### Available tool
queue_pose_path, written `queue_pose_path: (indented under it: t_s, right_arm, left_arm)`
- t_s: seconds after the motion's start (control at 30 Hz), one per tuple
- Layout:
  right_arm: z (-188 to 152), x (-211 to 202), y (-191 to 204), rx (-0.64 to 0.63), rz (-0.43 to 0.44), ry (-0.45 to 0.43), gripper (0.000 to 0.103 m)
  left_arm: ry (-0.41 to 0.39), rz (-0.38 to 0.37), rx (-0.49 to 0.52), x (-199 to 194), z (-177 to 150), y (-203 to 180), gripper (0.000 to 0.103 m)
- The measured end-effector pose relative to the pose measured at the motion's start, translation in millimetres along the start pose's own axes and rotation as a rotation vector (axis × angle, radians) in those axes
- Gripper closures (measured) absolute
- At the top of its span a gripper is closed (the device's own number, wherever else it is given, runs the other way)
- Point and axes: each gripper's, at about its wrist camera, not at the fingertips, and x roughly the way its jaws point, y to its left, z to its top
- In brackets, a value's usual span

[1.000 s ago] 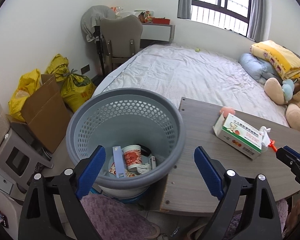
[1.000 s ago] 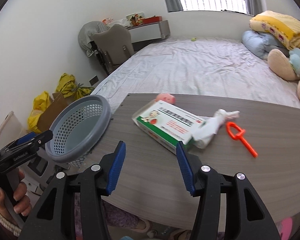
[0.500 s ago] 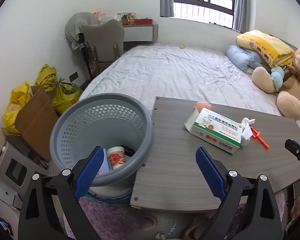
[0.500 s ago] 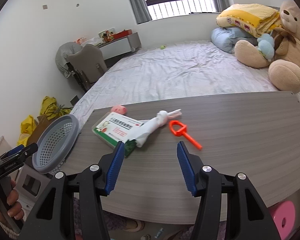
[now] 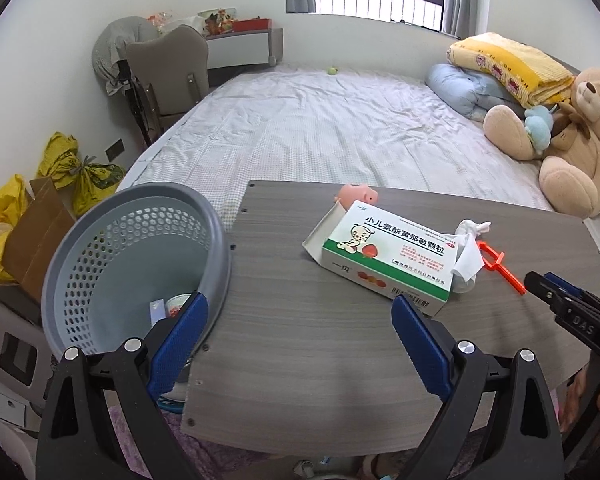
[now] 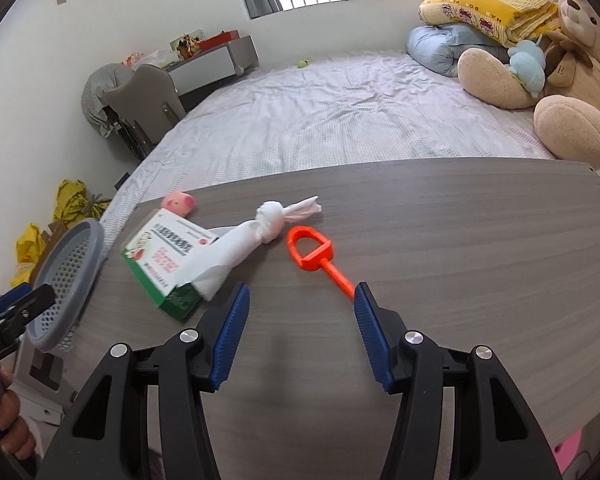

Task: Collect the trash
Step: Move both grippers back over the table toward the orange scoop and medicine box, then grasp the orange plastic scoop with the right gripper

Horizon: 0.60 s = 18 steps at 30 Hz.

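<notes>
On the grey wooden table (image 5: 300, 344) lie a green-and-white medicine box (image 5: 384, 256) (image 6: 168, 256), a knotted white tissue bag (image 5: 468, 248) (image 6: 256, 236), an orange plastic tool (image 5: 500, 266) (image 6: 320, 260) and a small pink pig toy (image 5: 356, 194) (image 6: 178, 204). A grey perforated bin (image 5: 136, 264) (image 6: 66, 280) stands off the table's left end with a cup and scraps inside. My left gripper (image 5: 296, 320) is open over the table's near edge, empty. My right gripper (image 6: 300, 304) is open and empty just short of the orange tool's handle.
A bed (image 5: 332, 140) lies beyond the table, with a teddy bear (image 5: 568, 140), pillows and a folded yellow blanket (image 5: 512, 64) at the right. A chair (image 5: 168, 68) and a desk stand at the back left. Yellow bags (image 5: 80, 168) and cardboard sit on the floor at the left.
Both grippers have swung to the right, away from the bin and over the table. The box, tissue bag and orange tool now sit nearer the middle of both views.
</notes>
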Motion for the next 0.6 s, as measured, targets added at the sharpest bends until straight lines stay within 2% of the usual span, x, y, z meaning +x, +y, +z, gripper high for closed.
queue_pose_path:
  t_s: [0.27, 0.5, 0.6]
  right_arm:
    - [23, 46, 0, -0.085, -0.024, 0.063, 0.051]
    - [25, 69, 0, -0.14, -0.061, 0.114, 0.055]
    - [25, 71, 2, -0.168, -0.076, 0.105, 0.056]
  left_arm:
    - [0.03, 0.019, 0.012, 15, 8, -14, 0.012]
    - [0.057, 0.021, 0.01, 28, 14, -21, 0.012]
    - [0.058, 0.02, 0.015, 29, 17, -25, 0.012]
